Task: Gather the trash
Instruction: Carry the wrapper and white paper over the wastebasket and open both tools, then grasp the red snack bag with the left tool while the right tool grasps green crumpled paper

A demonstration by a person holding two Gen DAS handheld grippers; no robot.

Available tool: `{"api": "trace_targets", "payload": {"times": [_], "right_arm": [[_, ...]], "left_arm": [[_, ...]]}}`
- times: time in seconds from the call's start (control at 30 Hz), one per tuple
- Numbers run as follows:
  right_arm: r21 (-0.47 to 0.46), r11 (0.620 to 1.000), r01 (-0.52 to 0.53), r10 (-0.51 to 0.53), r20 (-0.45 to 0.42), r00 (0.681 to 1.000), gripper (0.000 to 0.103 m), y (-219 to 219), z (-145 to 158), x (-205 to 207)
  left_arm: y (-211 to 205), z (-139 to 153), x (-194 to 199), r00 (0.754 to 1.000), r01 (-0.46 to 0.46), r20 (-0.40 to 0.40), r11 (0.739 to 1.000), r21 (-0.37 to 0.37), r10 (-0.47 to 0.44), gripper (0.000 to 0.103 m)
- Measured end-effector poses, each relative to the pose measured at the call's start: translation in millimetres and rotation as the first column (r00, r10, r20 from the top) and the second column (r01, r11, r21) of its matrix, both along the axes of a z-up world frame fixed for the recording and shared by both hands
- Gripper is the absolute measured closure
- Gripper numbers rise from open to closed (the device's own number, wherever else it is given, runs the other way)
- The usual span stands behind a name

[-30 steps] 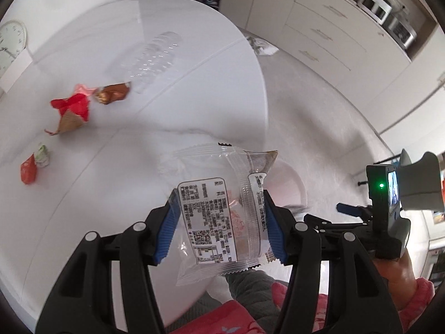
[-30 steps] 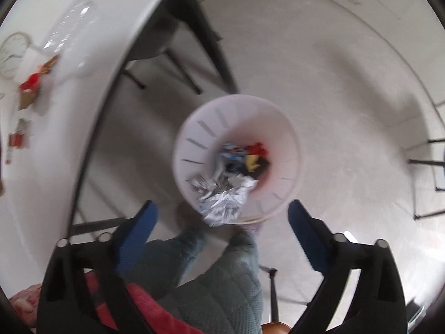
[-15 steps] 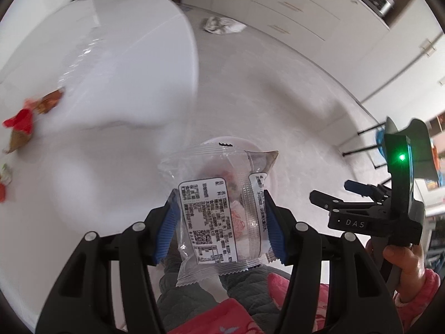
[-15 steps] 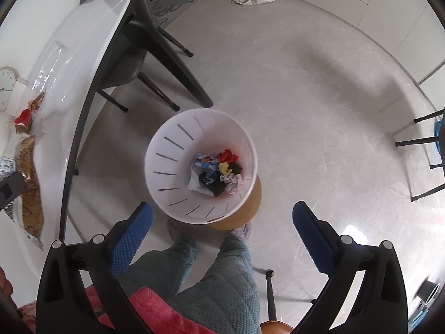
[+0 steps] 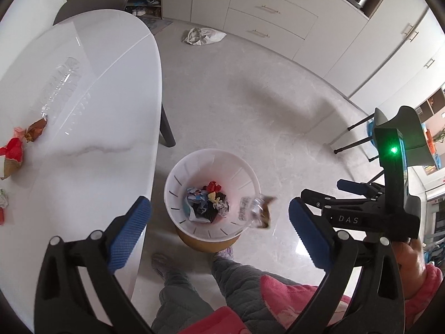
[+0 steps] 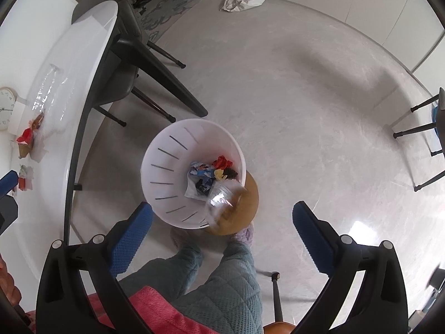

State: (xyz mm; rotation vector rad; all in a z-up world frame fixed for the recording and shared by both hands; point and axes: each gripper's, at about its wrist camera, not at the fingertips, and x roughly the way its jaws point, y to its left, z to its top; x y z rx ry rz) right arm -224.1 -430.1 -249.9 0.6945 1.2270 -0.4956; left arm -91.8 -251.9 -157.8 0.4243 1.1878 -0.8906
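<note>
Left gripper (image 5: pixel 219 222) hanging wide open over the bin (image 5: pixel 178 175), blue pads (image 5: pixel 129 231) well apart, jaws having just been opening, nothing between them. Clear wrapper (image 5: pixel 254 211) dropping free, blurred, right at the bin's near rim, not touched by either pad. Same wrapper (image 6: pixel 222 197) showing in the right wrist view as a smear over the rim on the side toward the person's feet.

Right gripper (image 6: pixel 222 228) also gaping open, holding nothing, pointing down at the bin (image 6: pixel 155 150) too. Seen from the left camera, sitting off to the right (image 5: pixel 328 200), gripped by a hand (image 5: pixel 411 261) in a pink sleeve.

Bin already carrying a small heap of trash (image 5: pixel 207 201) in red, yellow, blue and black. Standing on the grey floor (image 5: pixel 250 111) just beside the white table (image 5: pixel 111 111), close in front of the person's legs (image 5: pixel 194 292).

Still lying on the table: red wrapper (image 5: pixel 12 150), brown wrapper (image 5: pixel 36 132) just beside it, and a clear bottle (image 5: pixel 59 83) further back. White bag (image 5: pixel 204 36) slumping on the floor near the cabinets (image 5: pixel 272 14).
</note>
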Motion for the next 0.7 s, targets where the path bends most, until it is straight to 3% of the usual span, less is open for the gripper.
{"api": "trace_targets", "payload": {"times": [0.7], "right_arm": [[-0.016, 0.999, -0.045, 0.045, 0.01, 0.999, 0.003, 18, 11, 21]], "left_arm": [[20, 7, 15, 0.997, -0.081, -0.002, 0.997, -0.004, 0.081, 0.008]]}}
